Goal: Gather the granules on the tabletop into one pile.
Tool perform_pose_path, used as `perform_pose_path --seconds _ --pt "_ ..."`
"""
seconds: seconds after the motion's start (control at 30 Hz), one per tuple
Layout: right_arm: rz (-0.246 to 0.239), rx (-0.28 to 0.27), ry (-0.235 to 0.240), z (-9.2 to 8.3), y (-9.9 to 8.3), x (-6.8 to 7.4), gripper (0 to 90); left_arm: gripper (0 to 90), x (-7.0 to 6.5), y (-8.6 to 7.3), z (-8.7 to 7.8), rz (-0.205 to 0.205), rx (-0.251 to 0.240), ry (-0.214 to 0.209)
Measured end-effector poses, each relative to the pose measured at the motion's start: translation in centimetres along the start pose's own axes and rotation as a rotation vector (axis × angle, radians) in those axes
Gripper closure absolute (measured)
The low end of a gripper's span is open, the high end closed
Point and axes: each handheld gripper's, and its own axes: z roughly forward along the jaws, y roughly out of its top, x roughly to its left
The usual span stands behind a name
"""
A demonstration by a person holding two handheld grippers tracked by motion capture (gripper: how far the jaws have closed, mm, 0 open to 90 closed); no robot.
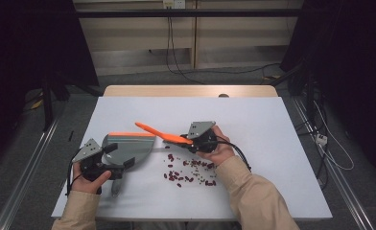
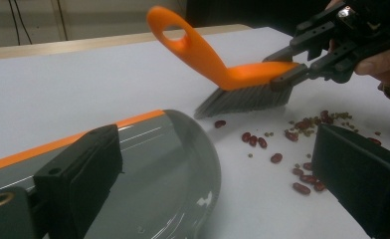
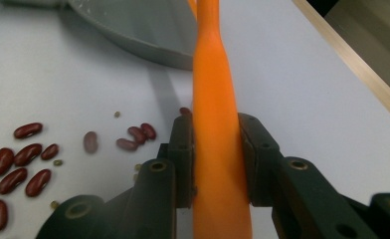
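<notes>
Right gripper (image 3: 215, 164) clamped on brush (image 2: 243, 82); left gripper (image 1: 110, 160) jaws look closed on dustpan (image 1: 128, 146) edge. Beans (image 1: 191, 172) beside bristles: sweep low toward pan, keep lip flat.

Two forearms in tan sleeves enter from the bottom edge of the high view. The left hand (image 1: 91, 178) sits at lower left, wrapped around the left gripper (image 1: 110, 155), which points toward the frame's centre with its jaws standing apart. The right hand (image 1: 218, 149) sits just right of centre, holding the right gripper (image 1: 192, 142) pointed left, its jaws clamped on something narrow between them.
</notes>
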Motion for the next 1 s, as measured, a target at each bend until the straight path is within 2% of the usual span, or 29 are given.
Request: perform_pose_path --seconds 0.1,0.3,0.47,0.57,0.7,0.77,0.83,0.9,1.0 --pt "0.000 0.000 0.028 -0.4 0.1 0.5 71.5 5.7 0.0 0.0 -0.1 -0.003 -0.005 0.003" --pt "-0.033 -0.006 0.057 -1.3 -0.1 2.2 71.4 5.7 0.0 0.1 -0.3 -0.002 -0.005 0.009" --pt "-0.032 -0.022 0.078 -2.2 -0.6 3.2 71.4 5.7 -0.1 0.0 -0.3 0.000 -0.001 0.007" --pt "-0.020 -0.034 0.065 -2.6 -0.7 3.4 71.5 5.7 -0.1 0.0 -0.2 0.000 -0.002 0.005" --pt "0.018 -0.067 0.033 -3.1 -0.6 3.1 71.5 5.7 -0.2 0.0 -0.1 -0.001 0.001 0.004" --pt "0.056 -0.088 0.008 -3.6 -0.4 2.8 71.5 5.7 -0.2 0.0 -0.1 0.001 0.002 0.004" --pt "0.124 -0.102 -0.019 -4.1 -0.2 2.6 71.5 5.7 -0.1 -0.1 -0.1 0.000 0.002 0.003" --pt "0.215 -0.127 -0.049 -4.7 0.0 2.8 71.5 5.7 -0.1 -0.1 -0.1 0.001 0.006 0.006" --pt "0.325 -0.153 -0.084 -5.2 0.6 3.5 71.5 5.8 0.0 -0.1 -0.2 -0.001 0.003 0.006"
